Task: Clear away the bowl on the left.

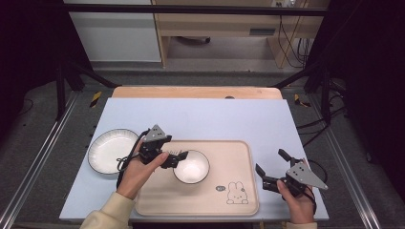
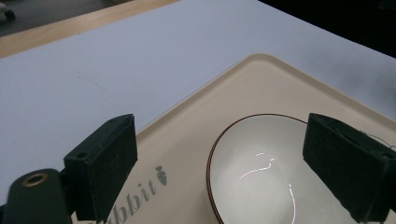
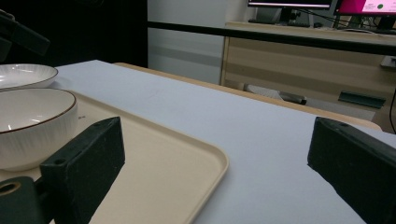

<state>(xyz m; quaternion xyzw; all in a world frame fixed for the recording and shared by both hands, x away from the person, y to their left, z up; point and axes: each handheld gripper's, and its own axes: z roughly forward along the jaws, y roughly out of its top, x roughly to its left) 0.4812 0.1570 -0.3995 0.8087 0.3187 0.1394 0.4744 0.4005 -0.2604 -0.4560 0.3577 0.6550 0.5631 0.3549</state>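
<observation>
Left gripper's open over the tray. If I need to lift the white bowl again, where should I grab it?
Pinch the rim of the white bowl on its left side, coming down from above with the left gripper. The bowl sits upright on the tray, its thin brown-edged rim is exposed, and that side is nearest the open jaws.

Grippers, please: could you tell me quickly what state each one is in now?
Left gripper: open, over the bowl, holding nothing.
Right gripper: open, empty.

Your left gripper (image 1: 179, 156), centre of the frame, has its fingers (image 2: 105, 163) spread wide; your right gripper (image 1: 270, 168), lower right, likewise gapes.
</observation>
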